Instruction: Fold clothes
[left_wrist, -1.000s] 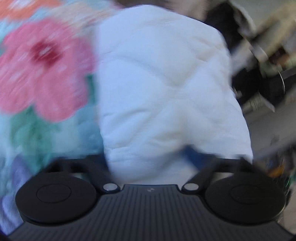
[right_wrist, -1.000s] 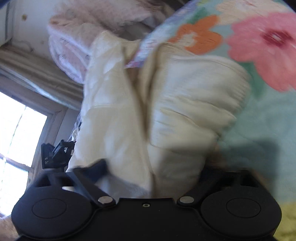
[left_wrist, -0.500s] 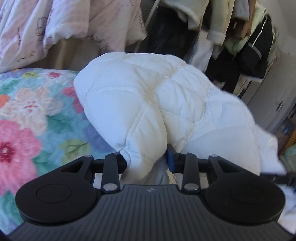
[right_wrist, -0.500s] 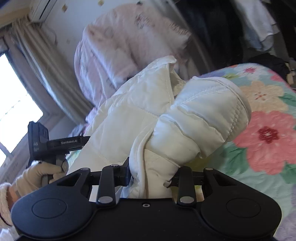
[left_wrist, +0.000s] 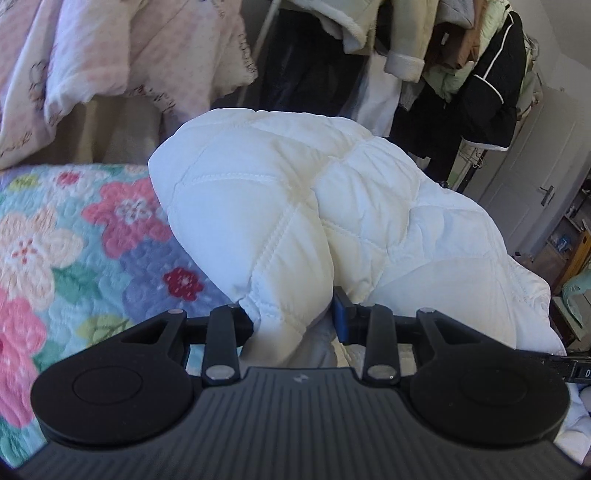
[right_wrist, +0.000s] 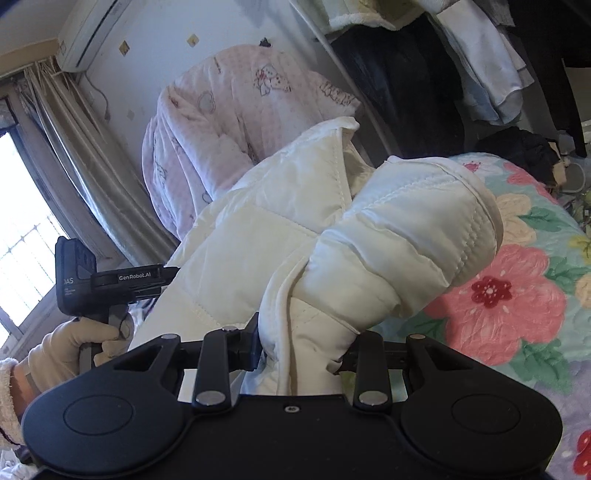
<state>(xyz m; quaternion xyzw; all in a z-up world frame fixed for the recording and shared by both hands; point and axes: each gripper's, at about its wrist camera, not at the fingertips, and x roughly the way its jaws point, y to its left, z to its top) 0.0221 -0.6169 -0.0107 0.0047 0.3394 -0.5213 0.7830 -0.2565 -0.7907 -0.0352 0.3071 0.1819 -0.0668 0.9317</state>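
Left gripper (left_wrist: 291, 319): tilted downward — clamped on white puffer jacket (left_wrist: 295, 206) cuff.
Right gripper (right_wrist: 301, 349): tilted downward — pinching the jacket's edge above floral quilt (right_wrist: 517, 295).

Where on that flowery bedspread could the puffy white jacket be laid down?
The floral bedspread lies bare left of the white jacket, up to the pink quilt at its far edge. In the right-wrist view it is also bare to the jacket's right. Behind it, the hanging clothes crowd the space.

"GenRobot.AI" on left gripper (right_wrist: 127, 277)
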